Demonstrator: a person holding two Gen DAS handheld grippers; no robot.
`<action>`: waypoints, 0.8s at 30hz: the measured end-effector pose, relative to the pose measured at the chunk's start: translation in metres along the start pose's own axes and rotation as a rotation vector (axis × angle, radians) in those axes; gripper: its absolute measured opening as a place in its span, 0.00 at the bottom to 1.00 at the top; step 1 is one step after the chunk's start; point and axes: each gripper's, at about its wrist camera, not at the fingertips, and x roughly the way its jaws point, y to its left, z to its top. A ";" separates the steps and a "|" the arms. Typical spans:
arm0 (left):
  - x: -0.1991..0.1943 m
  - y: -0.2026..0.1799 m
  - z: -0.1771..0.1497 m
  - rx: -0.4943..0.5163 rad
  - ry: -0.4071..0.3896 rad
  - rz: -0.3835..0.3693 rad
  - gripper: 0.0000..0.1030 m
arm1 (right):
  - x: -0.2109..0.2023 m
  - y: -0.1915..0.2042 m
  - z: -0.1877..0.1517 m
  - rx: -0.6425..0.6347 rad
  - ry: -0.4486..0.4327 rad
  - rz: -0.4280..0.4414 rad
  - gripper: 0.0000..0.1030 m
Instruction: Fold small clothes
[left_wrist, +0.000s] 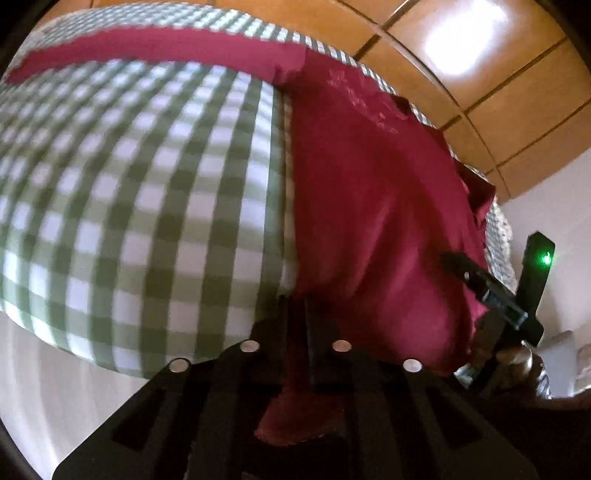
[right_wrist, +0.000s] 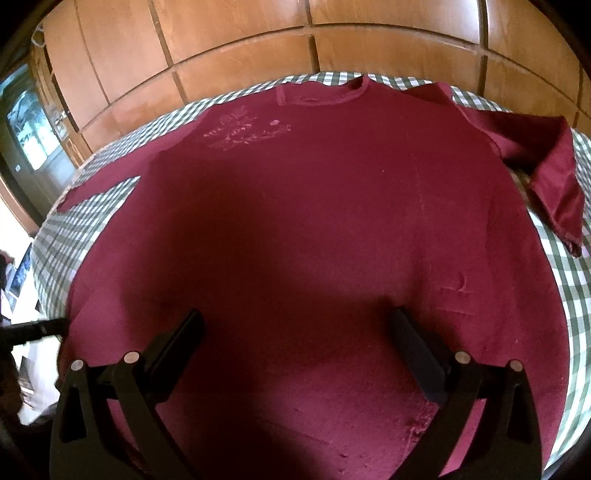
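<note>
Wood-panelled wall (left_wrist: 461, 85) curves across the left wrist view from twelve to three o'clock, above a green-checked tablecloth (left_wrist: 147, 206) filling nine o'clock. At centre the left gripper (left_wrist: 310, 332) is clenched on the hem corner of a maroon T-shirt (left_wrist: 369, 206), cloth pinched between its closed fingers, probably to carry that side over in a fold; the right gripper (left_wrist: 484, 291) reaches in at four o'clock. From the right wrist, the same panelling (right_wrist: 295, 40) spans twelve o'clock, a doorway sits at nine. The T-shirt (right_wrist: 314, 221) lies flat, collar at twelve, one sleeve (right_wrist: 546, 177) doubled at two. The right gripper (right_wrist: 295, 332), released and wide, hovers over the hem, seemingly ready to grasp.
</note>
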 end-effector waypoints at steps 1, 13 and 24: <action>-0.004 -0.003 0.002 0.023 -0.024 0.029 0.37 | -0.001 -0.001 0.001 0.006 -0.002 0.000 0.98; 0.043 -0.105 0.062 0.331 -0.167 0.072 0.66 | -0.058 -0.112 0.026 0.214 -0.179 -0.305 0.83; 0.110 -0.125 0.065 0.394 -0.114 0.123 0.78 | -0.009 -0.179 0.043 0.230 -0.065 -0.375 0.24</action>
